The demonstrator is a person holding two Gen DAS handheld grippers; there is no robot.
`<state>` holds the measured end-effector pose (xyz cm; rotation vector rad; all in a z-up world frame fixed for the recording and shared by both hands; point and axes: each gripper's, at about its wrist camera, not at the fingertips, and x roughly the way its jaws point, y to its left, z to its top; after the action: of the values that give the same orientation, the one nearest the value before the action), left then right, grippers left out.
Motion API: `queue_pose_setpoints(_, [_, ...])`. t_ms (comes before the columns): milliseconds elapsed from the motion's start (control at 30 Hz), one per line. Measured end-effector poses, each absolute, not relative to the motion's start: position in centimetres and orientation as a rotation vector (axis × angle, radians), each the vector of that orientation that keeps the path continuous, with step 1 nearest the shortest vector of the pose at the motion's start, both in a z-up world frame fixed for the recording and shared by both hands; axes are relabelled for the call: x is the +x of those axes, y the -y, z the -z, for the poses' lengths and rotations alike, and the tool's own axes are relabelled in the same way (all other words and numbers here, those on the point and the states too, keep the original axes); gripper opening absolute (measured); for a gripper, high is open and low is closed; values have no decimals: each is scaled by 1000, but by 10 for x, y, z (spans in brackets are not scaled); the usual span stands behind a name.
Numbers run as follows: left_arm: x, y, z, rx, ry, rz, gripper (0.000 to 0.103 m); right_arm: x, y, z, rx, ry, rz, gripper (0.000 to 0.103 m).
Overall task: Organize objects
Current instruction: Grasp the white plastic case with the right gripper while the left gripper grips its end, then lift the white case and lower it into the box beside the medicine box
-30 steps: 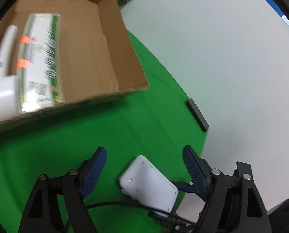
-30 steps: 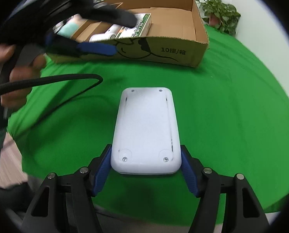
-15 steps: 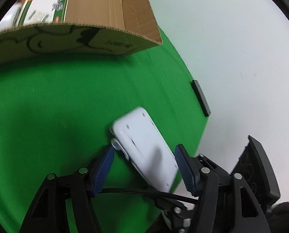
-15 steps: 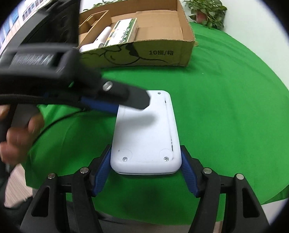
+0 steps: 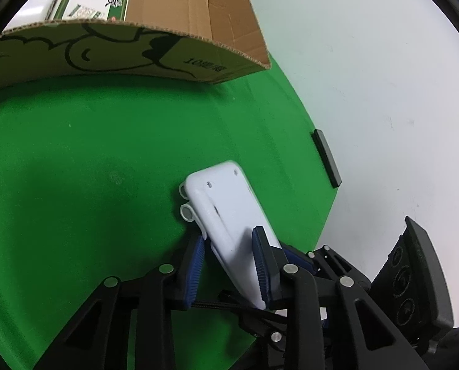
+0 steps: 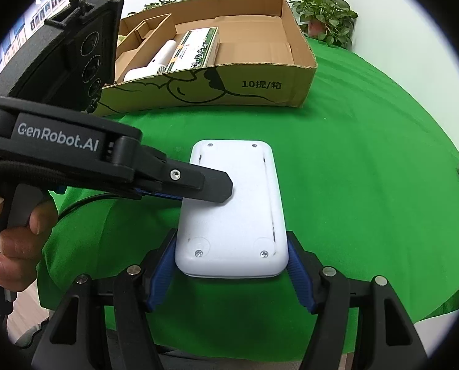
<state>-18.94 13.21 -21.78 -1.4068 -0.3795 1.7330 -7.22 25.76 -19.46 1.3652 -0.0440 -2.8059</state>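
I hold the white device (image 6: pixel 232 212) with my right gripper (image 6: pixel 231 273); its jaws grip the near end of the case by the two long sides, and the device is lifted above the green bench (image 6: pixel 368 185), with its screw side up. My left gripper (image 5: pixel 229 265) comes from the side, and its jaws are closing on the device across its thickness, one pad under it and one on top. In the left wrist view the pads look to be at the case or almost there, but I cannot say that they press firmly yet.

I judge that this step is a handover from the right hand to the left, before the device goes into the cardboard box (image 6: pixel 303 71). The box stands at the far side of the bench and already contains a green and white package (image 6: pixel 195 49) and a white bottle-like thing (image 6: pixel 161 57); much of its floor on the right is free.

The next move needs the left jaws to finish closing. Only after that should the right jaws open, or the device may tip and fall. Then the left hand must carry it over the near wall of the box.
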Motion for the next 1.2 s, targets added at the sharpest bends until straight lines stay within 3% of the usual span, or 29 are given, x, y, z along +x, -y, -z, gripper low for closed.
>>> queue_pose_setpoints(200, [-192,-135,212,-1394,361,-1735,24,-76,-257,195,1376,-4,2774,67])
queue_pose_setpoints(600, [-178,-150,192,-1280,297,-1784,17,-72,-258,191,1346,115,2786,64])
queue_pose_setpoints(1200, [-182,-125,11,-807,66,-2058,17,-101,-228,70,738,-155,2996,64])
